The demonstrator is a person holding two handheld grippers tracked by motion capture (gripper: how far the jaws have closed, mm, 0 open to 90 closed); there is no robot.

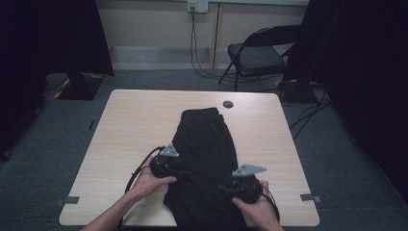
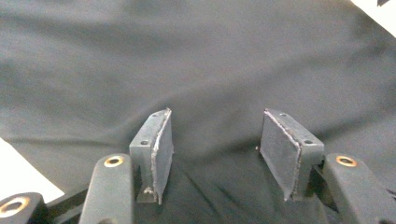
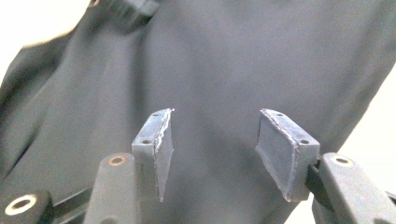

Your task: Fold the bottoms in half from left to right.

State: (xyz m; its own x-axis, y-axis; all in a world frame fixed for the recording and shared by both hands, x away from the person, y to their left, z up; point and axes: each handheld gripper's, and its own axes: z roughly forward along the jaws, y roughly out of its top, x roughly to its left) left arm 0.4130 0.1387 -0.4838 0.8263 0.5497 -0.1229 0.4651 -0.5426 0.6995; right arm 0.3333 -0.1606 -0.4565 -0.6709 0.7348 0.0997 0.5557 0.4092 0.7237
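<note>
Two forearms reaching in from the near edge, left hand (image 1: 146, 185) cradling the left gripper (image 2: 215, 149), jaws apart, right hand (image 1: 257, 207) gripping the right gripper (image 3: 212, 149), jaws apart

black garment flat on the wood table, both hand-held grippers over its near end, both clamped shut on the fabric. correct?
Not quite. Both gripper views show the jaws standing apart with nothing pinched: the left hand-held gripper and the right hand-held gripper are open above the black garment. The rest holds: the high view shows it lying on the wood table, grippers over its near end.

Dim high view with dark edges; gripper views soft, table patches overexposed, fabric perhaps slightly blurred
</note>
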